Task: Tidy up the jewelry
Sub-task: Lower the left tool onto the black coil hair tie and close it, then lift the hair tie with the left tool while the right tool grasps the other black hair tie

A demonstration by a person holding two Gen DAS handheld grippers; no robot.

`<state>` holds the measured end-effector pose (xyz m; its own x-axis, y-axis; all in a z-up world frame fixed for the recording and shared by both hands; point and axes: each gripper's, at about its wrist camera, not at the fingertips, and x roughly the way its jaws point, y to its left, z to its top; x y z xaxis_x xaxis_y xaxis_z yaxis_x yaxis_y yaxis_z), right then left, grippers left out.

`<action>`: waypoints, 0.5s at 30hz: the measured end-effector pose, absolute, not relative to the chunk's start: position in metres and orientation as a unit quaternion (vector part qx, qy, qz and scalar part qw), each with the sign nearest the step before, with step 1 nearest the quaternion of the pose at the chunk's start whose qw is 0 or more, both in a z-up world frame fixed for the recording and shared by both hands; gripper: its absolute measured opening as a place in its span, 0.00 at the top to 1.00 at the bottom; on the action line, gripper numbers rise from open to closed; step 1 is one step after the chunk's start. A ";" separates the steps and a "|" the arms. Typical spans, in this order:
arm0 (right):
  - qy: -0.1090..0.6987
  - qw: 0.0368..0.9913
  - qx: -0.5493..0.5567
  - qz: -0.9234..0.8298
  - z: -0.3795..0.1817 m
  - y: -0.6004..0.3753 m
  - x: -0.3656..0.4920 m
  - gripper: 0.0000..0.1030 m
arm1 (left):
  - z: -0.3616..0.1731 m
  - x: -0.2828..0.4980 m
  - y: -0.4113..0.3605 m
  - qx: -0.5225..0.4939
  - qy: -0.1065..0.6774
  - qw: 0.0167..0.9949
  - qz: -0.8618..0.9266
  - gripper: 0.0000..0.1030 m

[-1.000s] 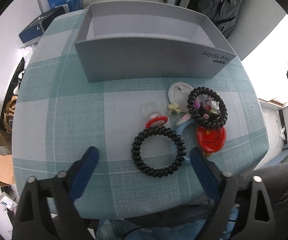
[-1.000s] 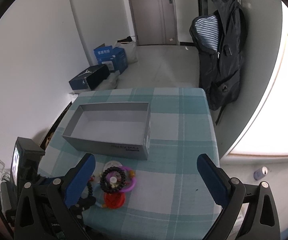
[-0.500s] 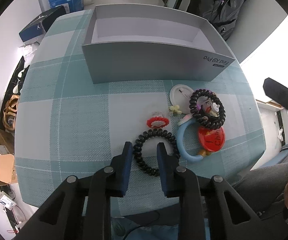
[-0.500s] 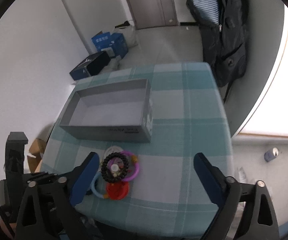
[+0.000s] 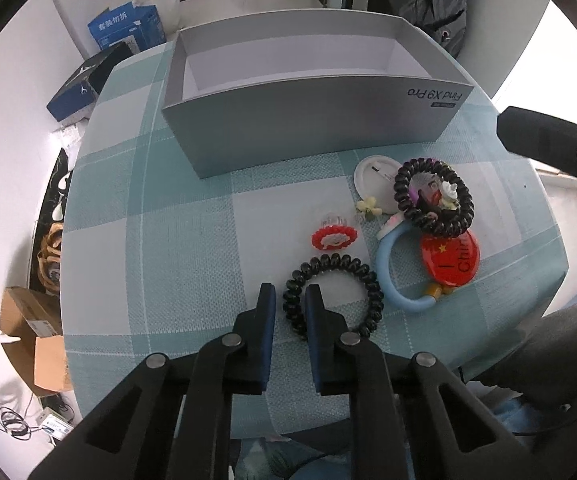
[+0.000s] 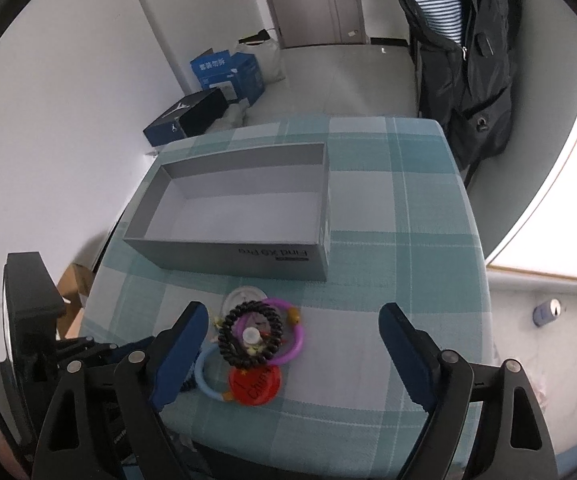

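A black coil hair tie [image 5: 340, 280] lies on the checked tablecloth [image 5: 176, 240]. My left gripper [image 5: 290, 300] is shut on its left side. To its right lie a red flower clip [image 5: 333, 237], a blue ring [image 5: 388, 276], a red round badge [image 5: 450, 258], a second black coil tie [image 5: 432, 198] and a white disc [image 5: 372, 176]. The grey open box [image 5: 308, 132] stands behind, empty. My right gripper [image 6: 294, 344] is open above the pile, with the second coil tie [image 6: 250, 338], a purple ring [image 6: 296, 334] and the badge [image 6: 254, 386] between its fingers.
Table edges are close at front and right [image 6: 484, 320]. Blue cartons [image 6: 228, 72] and a dark shoe box [image 6: 186, 118] sit on the floor behind. A black jacket [image 6: 464, 60] hangs at the back right. A cardboard box [image 5: 28, 332] is on the floor at left.
My left gripper went from wide open to shut on the near black coil tie. My right gripper has come lower and closer over the jewelry pile, still open.
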<state>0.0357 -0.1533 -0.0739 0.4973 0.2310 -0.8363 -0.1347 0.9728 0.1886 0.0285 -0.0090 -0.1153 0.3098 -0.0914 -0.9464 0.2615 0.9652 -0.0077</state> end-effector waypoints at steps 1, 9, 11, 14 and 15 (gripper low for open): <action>0.490 0.864 0.050 0.104 -0.074 -0.154 0.037 0.15 | -0.115 0.027 -0.010 0.075 0.576 0.806 -0.111 0.89; 0.501 0.858 0.048 0.103 -0.081 -0.153 0.038 0.17 | -0.114 0.030 0.008 0.028 0.576 0.810 -0.110 0.95; 0.512 0.850 0.056 0.110 -0.086 -0.155 0.040 0.23 | -0.106 0.031 0.017 0.011 0.565 0.817 -0.112 0.95; 0.534 0.834 0.075 0.117 -0.098 -0.158 0.043 0.37 | -0.096 0.032 0.028 -0.003 0.554 0.826 -0.103 0.95; 0.543 0.826 0.085 0.121 -0.103 -0.159 0.043 0.43 | -0.094 0.032 0.031 -0.011 0.553 0.827 -0.103 0.95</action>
